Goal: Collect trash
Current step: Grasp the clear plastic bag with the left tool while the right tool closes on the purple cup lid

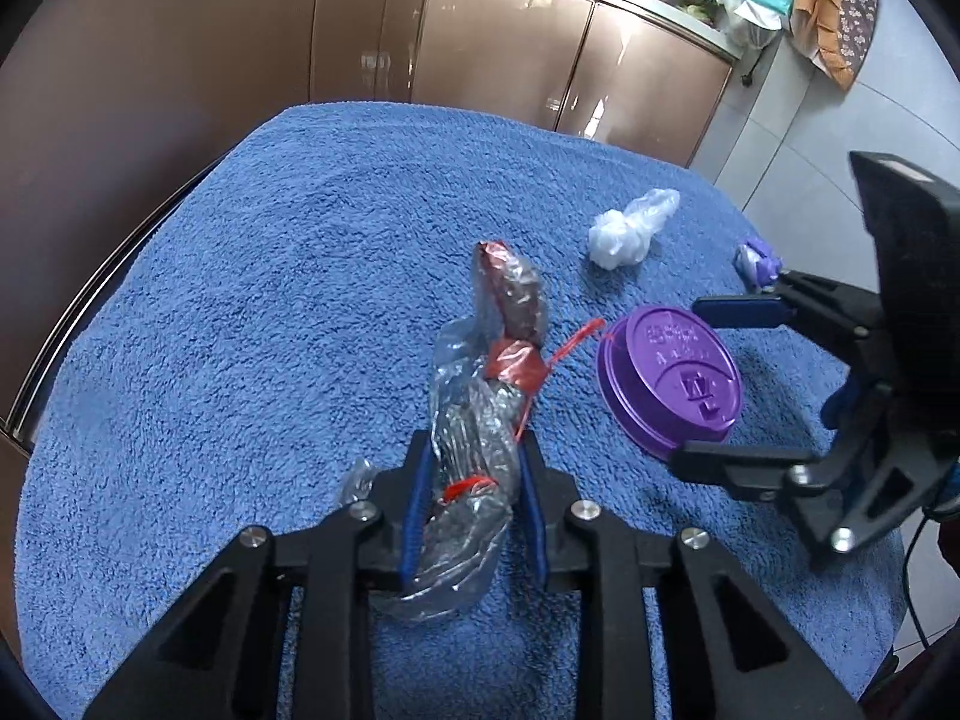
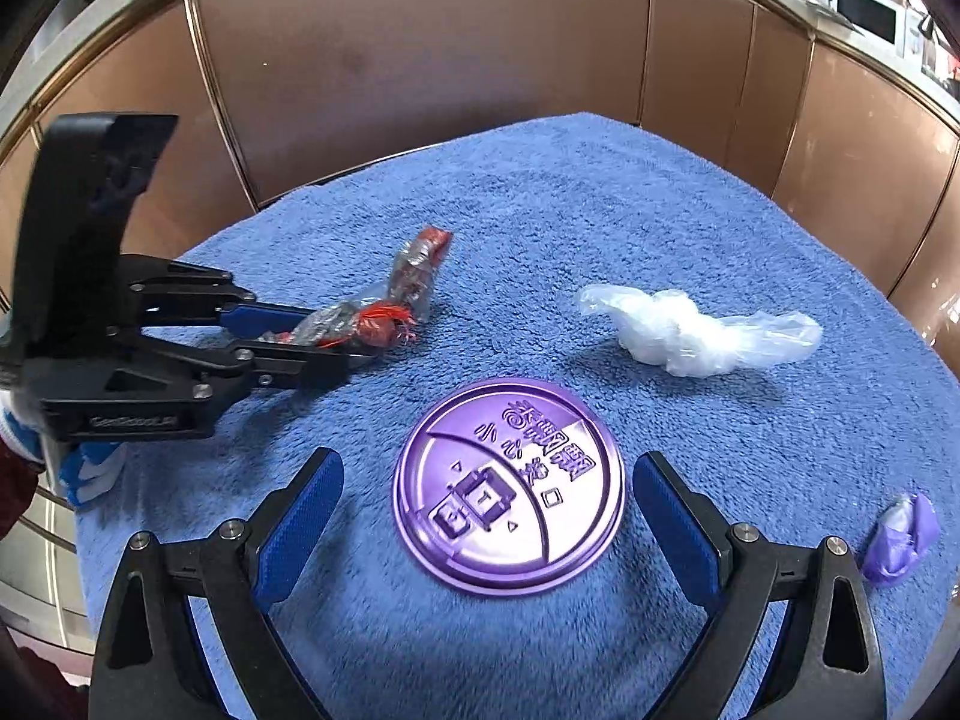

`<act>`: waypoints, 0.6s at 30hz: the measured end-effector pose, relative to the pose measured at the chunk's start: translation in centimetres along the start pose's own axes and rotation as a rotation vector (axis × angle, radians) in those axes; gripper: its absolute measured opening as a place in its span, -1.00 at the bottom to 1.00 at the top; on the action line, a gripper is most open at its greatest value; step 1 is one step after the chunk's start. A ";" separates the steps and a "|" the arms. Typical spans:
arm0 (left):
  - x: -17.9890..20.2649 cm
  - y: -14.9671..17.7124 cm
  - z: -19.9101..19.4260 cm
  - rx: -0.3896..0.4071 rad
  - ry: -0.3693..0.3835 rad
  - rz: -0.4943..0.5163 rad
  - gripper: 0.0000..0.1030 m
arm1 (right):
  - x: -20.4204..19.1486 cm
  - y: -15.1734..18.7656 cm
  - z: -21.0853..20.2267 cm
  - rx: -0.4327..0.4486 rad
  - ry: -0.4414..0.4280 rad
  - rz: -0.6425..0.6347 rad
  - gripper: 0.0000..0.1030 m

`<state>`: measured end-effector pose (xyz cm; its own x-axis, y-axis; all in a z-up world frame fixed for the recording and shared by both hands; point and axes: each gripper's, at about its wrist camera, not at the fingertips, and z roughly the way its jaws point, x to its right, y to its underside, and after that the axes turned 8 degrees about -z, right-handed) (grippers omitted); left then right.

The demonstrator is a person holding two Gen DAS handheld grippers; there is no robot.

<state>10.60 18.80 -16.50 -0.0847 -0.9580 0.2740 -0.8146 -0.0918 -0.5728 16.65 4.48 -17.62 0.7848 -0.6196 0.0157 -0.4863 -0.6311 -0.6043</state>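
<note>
Between the left gripper (image 1: 474, 480) jaws | crinkled clear plastic wrapper with red bands (image 1: 480, 420), blue pads clamped on it | right gripper (image 2: 486, 516) jaws stood wide apart, flat round purple plastic cup lid (image 2: 510, 486) lay between, untouched, on the blue towel (image 2: 600, 210).

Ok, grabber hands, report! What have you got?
Left gripper pinching clear wrapper. Right gripper open around purple cup lid, not touching. Nothing in the way.

Four bits of trash lie on a blue towel (image 2: 600, 228): a crumpled clear wrapper (image 1: 480, 420) with red print (one end raised), a purple cup lid (image 2: 509, 485) lying flat, top up, a white plastic wad (image 2: 690, 333) beyond it, and a small purple scrap (image 2: 900, 540) near the edge.
</note>
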 end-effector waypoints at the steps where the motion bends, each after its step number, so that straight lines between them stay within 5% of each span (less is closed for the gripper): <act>1: -0.1 0.1 -0.2 0.003 0.002 -0.002 -0.51 | 0.0 0.0 0.2 -0.003 0.003 0.000 0.87; 6: -0.4 0.2 -0.5 0.008 0.009 -0.014 -0.52 | -0.4 0.2 0.9 -0.023 0.032 -0.006 0.65; 18: -0.7 0.4 -2.0 0.021 -0.021 -0.051 -0.65 | -1.0 0.7 -2.0 0.038 0.044 0.010 0.60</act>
<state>9.19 20.01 -15.42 -0.0307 -0.9575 0.2869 -0.8055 -0.1462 -0.5743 14.78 3.70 -16.48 0.7620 -0.6461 0.0436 -0.4784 -0.6071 -0.6345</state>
